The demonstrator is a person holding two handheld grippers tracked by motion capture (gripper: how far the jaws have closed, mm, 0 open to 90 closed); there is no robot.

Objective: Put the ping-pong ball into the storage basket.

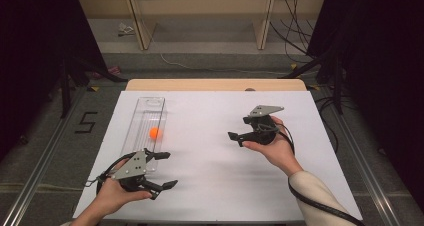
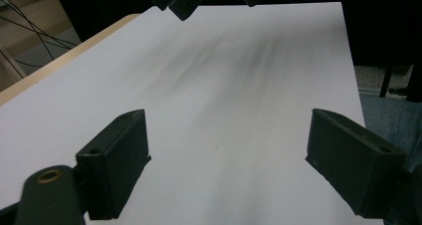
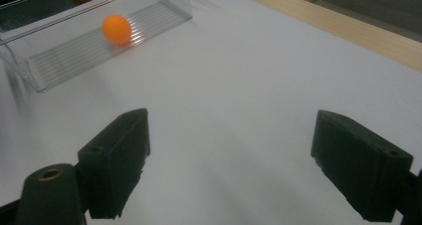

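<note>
A wooden table (image 1: pixel 215 84) carries a white sheet (image 1: pixel 215 151); a clear ribbed plastic tray (image 1: pixel 148 109) lies on it.

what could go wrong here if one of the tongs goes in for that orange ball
1. The orange ball lies loose on the ribbed floor of the clear tray; a nudge could probably roll it along the ribs away from the jaws.
2. The tray is narrow with raised walls, and the left tongs stand wide open beside its near end, so a jaw might catch a wall and shove the tray.
3. The right tongs, also open, are far across the white table, so a long reach could misjudge the ball.
</note>
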